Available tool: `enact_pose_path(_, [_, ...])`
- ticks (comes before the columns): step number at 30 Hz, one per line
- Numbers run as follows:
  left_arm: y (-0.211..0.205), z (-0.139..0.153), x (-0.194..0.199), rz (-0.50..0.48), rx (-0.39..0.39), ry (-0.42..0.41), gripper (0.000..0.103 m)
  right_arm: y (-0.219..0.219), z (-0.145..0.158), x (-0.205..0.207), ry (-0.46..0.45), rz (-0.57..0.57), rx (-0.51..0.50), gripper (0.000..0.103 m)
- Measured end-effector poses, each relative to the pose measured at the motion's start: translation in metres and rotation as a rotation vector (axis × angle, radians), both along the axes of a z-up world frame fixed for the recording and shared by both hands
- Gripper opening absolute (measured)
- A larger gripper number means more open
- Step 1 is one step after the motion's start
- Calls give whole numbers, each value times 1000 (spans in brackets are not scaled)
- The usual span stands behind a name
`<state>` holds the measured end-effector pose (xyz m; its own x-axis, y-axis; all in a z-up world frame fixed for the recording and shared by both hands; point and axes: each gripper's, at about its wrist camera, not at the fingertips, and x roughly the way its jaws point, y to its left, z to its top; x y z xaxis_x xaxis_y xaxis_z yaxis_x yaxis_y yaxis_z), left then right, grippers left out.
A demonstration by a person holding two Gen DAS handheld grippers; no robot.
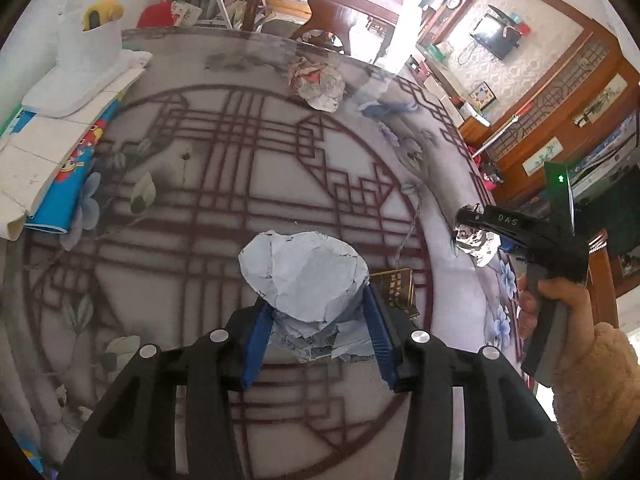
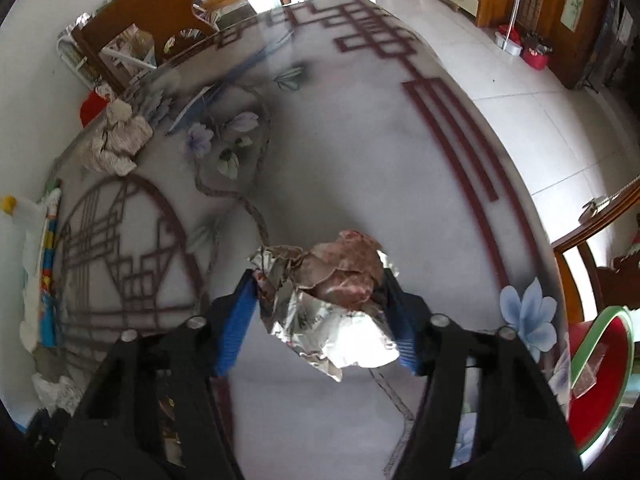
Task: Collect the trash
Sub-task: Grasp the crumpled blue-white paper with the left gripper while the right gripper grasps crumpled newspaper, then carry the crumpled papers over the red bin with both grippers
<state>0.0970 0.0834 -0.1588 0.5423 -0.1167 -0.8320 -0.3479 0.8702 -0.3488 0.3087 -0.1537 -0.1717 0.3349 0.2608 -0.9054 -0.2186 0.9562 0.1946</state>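
Observation:
My left gripper [image 1: 316, 312] is shut on a crumpled pale blue-white paper ball [image 1: 304, 276] and holds it over the patterned table [image 1: 200, 184]. My right gripper [image 2: 320, 292] is shut on a crumpled silver foil wrapper with a brown printed side [image 2: 332, 292]; it also shows in the left wrist view [image 1: 478, 242], at the table's right edge. A crumpled newspaper wad [image 1: 318, 82] lies at the far side of the table and also shows in the right wrist view [image 2: 116, 142]. A small dark packet [image 1: 396, 286] lies on the table just right of the left gripper.
A white box with a yellow object [image 1: 90, 46] and a colourful flat package under white sheets [image 1: 72, 168] sit at the table's left. A red bin with a green rim [image 2: 600, 376] stands low on the right beside the table. Wooden chairs stand behind the table.

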Motion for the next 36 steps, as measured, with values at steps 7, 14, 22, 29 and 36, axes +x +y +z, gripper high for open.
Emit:
enact_pose_path(7, [-5, -3, 0, -19, 6, 8, 43, -14, 25, -37, -27, 41, 46, 48])
enact_pose_path(14, [-20, 4, -7, -61, 9, -5, 43, -35, 49, -89, -38, 56, 74, 49])
enact_pose_path(22, [-40, 20, -18, -116, 13, -36, 44, -66, 68, -135, -64, -31, 129, 50])
enact_pose_path(29, [-58, 33, -27, -163, 14, -70, 44, -85, 69, -169, -63, -82, 148, 51])
enact_pose_path(36, [-70, 43, -37, -190, 7, -92, 44, -101, 78, -194, -85, -114, 157, 51])
